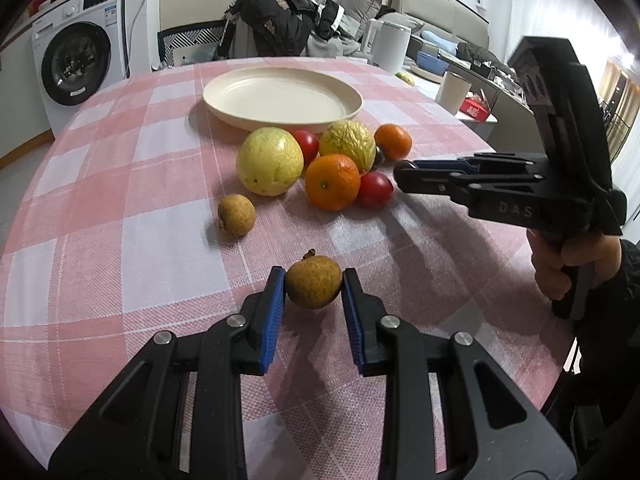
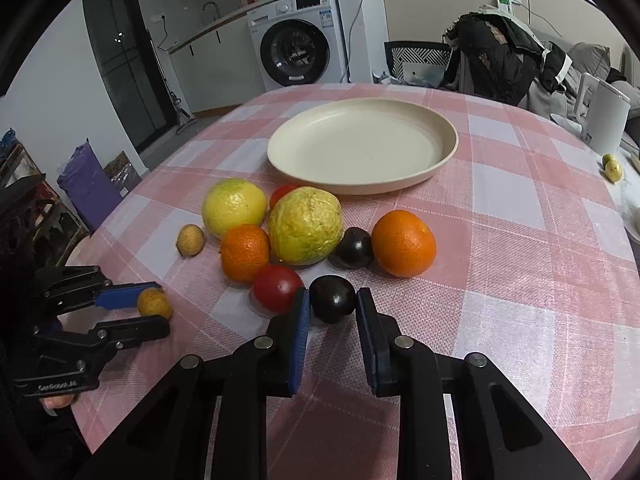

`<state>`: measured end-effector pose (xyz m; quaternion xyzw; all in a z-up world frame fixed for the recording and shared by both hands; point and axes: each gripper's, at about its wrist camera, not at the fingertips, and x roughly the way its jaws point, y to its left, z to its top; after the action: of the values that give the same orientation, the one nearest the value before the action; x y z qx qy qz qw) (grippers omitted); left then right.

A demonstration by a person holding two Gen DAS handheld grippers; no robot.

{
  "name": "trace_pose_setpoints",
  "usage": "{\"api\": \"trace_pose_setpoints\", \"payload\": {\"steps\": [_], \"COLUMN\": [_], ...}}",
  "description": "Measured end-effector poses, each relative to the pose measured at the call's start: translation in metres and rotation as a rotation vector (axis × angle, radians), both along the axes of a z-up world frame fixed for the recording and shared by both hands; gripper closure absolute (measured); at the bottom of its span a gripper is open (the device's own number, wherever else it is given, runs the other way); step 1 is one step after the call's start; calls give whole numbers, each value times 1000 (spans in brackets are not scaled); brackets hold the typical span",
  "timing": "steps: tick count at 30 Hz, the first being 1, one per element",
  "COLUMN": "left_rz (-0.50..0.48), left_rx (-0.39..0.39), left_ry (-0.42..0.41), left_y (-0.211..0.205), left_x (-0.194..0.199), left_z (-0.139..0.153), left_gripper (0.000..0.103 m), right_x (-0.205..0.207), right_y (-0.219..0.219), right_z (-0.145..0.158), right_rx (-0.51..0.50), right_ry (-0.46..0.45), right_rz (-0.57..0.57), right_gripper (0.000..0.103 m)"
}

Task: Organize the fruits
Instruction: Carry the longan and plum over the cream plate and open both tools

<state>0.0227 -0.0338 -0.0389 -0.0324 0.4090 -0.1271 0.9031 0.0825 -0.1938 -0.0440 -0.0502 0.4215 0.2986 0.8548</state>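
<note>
Two small fruits gripped at once
Left gripper clamps a tan, rough-skinned longan; right gripper clamps a glossy dark plum.

A lived-in home: washing machine at the far wall, sofa piled with clothes, checked-cloth worktop near.

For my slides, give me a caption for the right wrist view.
Right gripper closes on a dark plum beside loose fruit, cream plate empty behind.
</note>
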Motion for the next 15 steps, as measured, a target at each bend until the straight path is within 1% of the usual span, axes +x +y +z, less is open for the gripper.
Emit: {"api": "trace_pose_setpoints", "payload": {"steps": [9, 15], "left_rz": [26, 53], "left_rx": [-11, -8], "left_ry": [-73, -117], "left_y": [3, 3], "left_x": [0, 12], "left_z": [12, 23], "left_gripper": [77, 77], "right_x": [-10, -7], "right_y": [-8, -12], "right_z": [19, 31], "right_rx": [70, 114], "right_ry": [-60, -83], "right_rz": [2, -22], "right_gripper": [79, 79]}}
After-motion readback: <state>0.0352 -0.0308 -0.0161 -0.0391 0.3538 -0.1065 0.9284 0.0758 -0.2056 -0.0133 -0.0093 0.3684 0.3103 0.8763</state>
